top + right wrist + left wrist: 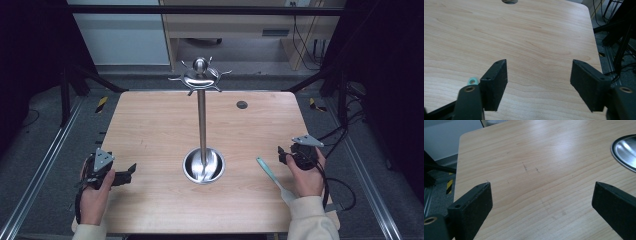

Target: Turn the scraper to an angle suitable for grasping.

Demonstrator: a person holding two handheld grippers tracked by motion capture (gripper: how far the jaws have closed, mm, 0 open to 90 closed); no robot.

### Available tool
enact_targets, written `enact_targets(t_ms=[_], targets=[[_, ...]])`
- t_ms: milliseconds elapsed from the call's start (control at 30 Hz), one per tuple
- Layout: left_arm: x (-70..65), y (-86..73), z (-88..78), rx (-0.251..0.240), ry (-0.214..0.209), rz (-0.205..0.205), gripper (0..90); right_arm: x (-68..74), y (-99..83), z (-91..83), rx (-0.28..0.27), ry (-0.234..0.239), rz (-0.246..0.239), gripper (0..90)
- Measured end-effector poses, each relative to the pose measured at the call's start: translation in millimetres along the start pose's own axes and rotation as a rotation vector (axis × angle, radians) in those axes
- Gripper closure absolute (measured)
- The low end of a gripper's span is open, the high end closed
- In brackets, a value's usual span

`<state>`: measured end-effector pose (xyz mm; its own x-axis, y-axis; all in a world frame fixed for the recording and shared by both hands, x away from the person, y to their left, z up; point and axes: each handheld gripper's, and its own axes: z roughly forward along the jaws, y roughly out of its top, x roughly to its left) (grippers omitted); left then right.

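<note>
A: The right gripper (283,153) is hovering with its jaws spread and empty, just beside the slim pale-teal-handled utensil with a white head (271,176), which is lying flat on the light wooden table (150,130).

B: And the left gripper (131,170) is sitting spread and empty too, near the table's left edge.

A: A shallow grab is risking the handle sliding away (it's thin) or skidding toward the shiny steel hook stand's bowl base (203,166).

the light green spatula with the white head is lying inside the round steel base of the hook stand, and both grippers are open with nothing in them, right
Not quite. The high view shows the light green spatula with the white head lying on the wooden table, right of the round steel base, beside the right gripper. Both it and the left gripper are open and empty.
</note>
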<state>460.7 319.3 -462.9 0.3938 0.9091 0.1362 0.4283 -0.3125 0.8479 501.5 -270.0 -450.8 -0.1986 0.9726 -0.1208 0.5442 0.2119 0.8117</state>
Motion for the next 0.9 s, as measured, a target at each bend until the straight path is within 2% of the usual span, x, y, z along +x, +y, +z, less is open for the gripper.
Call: enact_targets(t_ms=[67, 133, 233, 267, 333, 367, 400, 433, 500, 533, 567, 600, 633, 667, 767, 900], targets=[[0.9, -0.1, 1.8, 0.008, 0.008, 0.004, 3.0, -1.9, -0.7, 3.8, 0.021, -0.013, -0.016, 33.9], [0.1, 0.2, 1.4, 0.012, 0.018, 0.017, 3.0, -0.7, -0.5, 5.0, 0.052, 0.003, 0.012, 35.8], [-1.9, 1.2, -1.2, 0.002, 0.029, 0.031, 3.0, -0.2, -0.2, 6.3, 0.054, 0.008, -0.004, 35.1], [-3.0, 2.1, -3.0, -0.006, 0.037, 0.039, 3.0, 1.8, 2.8, 4.1, 0.049, 0.038, 0.006, 33.4], [-4.3, 3.1, -5.2, -0.014, 0.043, 0.046, 3.0, 4.2, 3.6, 2.9, 0.037, 0.064, 0.004, 35.7], [-4.9, 2.6, -4.0, -0.004, 0.04, 0.048, 3.0, 6.4, 3.2, 4.0, 0.052, 0.075, -0.014, 37.8], [-4.9, 2.6, -4.0, -0.004, 0.04, 0.048, 3.0, 8.2, 2.9, 5.3, 0.064, 0.076, -0.023, 42.5], [-5.0, 2.4, -2.7, 0.003, 0.039, 0.049, 3.0, 8.2, 2.9, 5.3, 0.064, 0.076, -0.023, 42.5], [-4.8, 2.1, 0.5, 0.012, 0.037, 0.049, 3.2, 15.1, 2.6, 10.4, 0.104, 0.097, -0.055, 55.7], [-4.8, 2.1, 0.5, 0.012, 0.037, 0.049, 3.2, 15.1, 2.6, 10.4, 0.104, 0.097, -0.055, 55.7], [-5.2, 2.0, 1.2, 0.017, 0.035, 0.052, 3.2, 19.2, 2.6, 13.6, 0.124, 0.12, -0.065, 66.2], [-5.4, 1.9, 1.3, 0.018, 0.037, 0.054, 3.2, 21.0, 2.4, 15.5, 0.137, 0.126, -0.071, 70.8], [-5.4, 1.9, 1.3, 0.018, 0.037, 0.054, 3.2, 21.0, 2.4, 15.5, 0.137, 0.126, -0.071, 70.8], [-5.6, 1.9, 1.2, 0.022, 0.035, 0.055, 3.2, 25.1, 1.3, 19.4, 0.167, 0.148, -0.089, 79.3], [-6.3, 2.0, 1.4, 0.024, 0.033, 0.059, 3.2, 32.5, -0.1, 25.0, 0.221, 0.185, -0.123, 87.1], [-7.4, 2.1, 2.7, 0.028, 0.03, 0.064, 3.2, 37.3, 1.0, 28.3, 0.225, 0.205, -0.141, 90.0]])
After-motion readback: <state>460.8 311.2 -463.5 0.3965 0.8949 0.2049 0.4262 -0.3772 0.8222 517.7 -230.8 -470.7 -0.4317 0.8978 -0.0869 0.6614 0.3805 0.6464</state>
